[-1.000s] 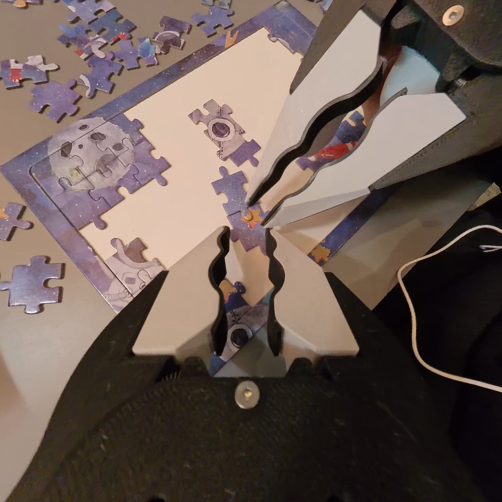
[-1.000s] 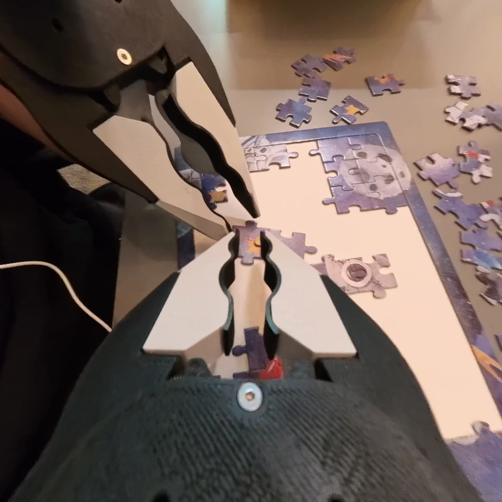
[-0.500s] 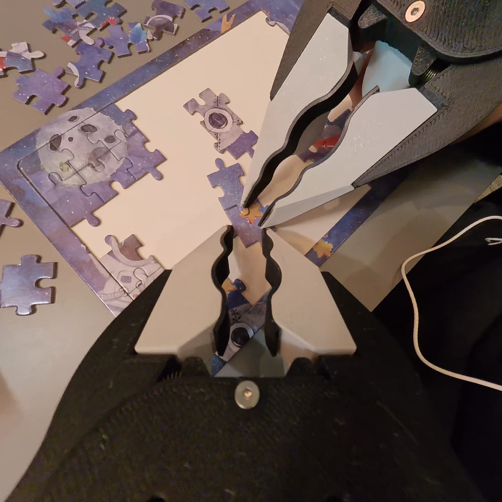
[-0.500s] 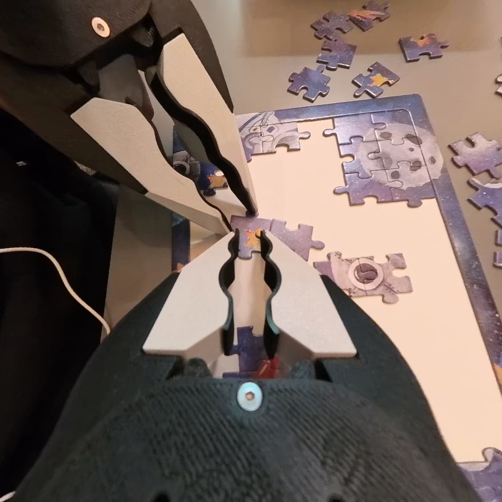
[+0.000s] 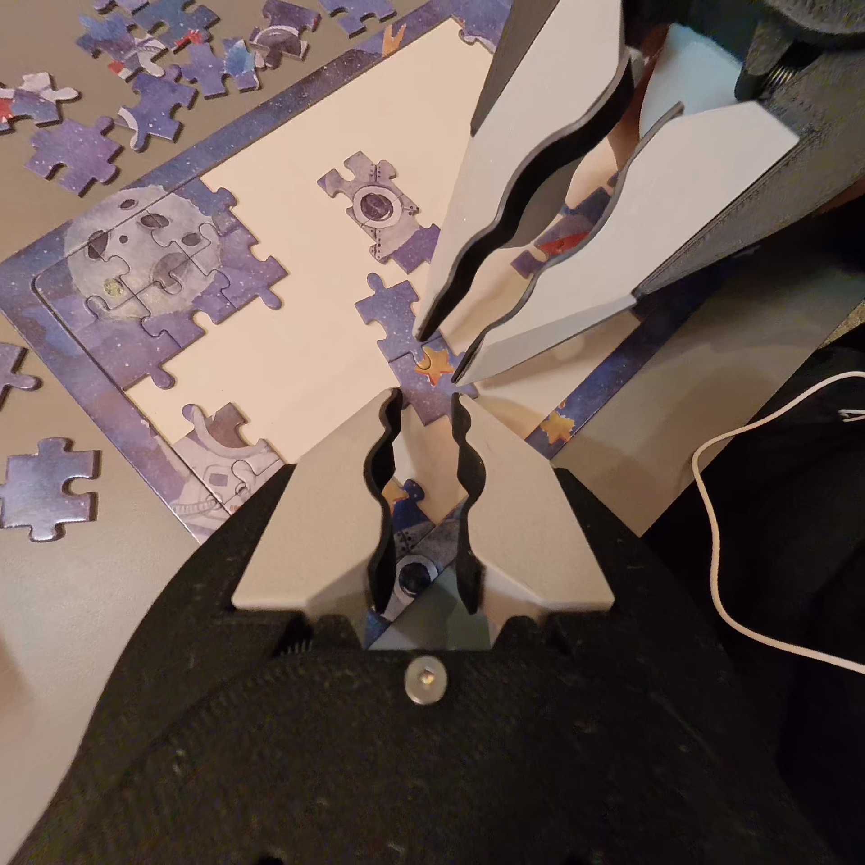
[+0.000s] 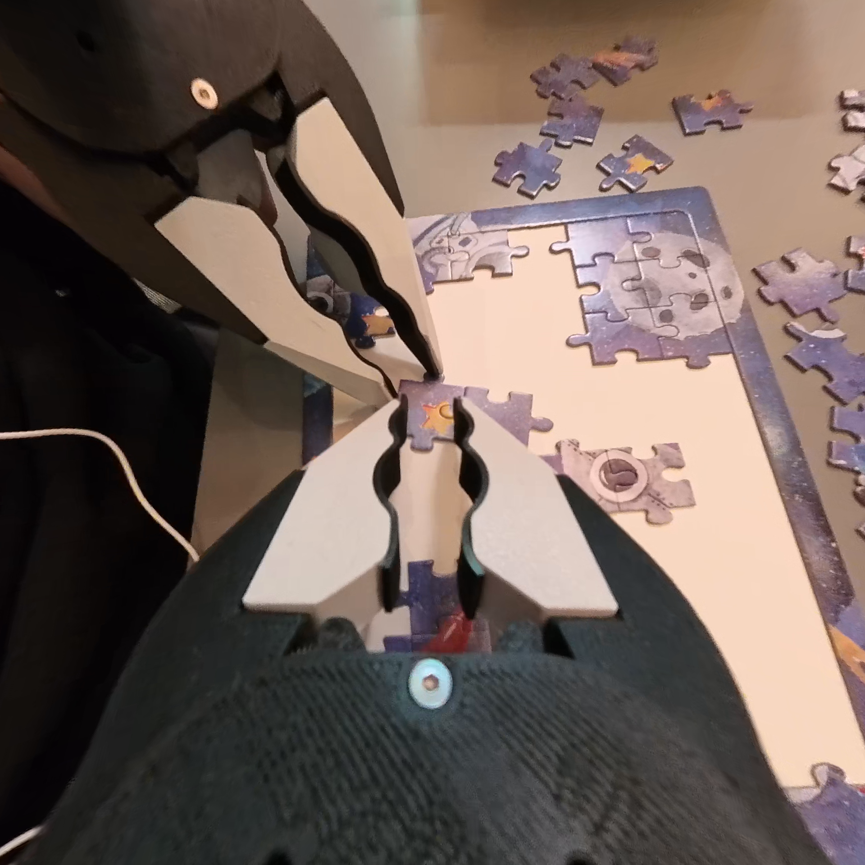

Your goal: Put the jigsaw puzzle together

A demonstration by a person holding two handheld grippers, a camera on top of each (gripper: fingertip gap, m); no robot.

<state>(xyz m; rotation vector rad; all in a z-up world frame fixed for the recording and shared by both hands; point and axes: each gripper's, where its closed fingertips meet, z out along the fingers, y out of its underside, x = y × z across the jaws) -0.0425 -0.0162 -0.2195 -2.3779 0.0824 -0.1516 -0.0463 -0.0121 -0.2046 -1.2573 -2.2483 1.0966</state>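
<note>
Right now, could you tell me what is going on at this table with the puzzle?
A person is working on a space-themed jigsaw with two tools. The left hand-held gripper and right hand-held gripper both have their tips down at a purple star piece, joined to a neighbouring piece on the puzzle tray. Neither grips it; both are slightly open. The moon section is assembled, and loose pieces lie around the tray.

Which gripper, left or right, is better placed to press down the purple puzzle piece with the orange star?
Probably the right gripper: its open fingertips stand directly over the purple star piece on the cream puzzle board. The left gripper only reaches the piece's near edge.
</note>
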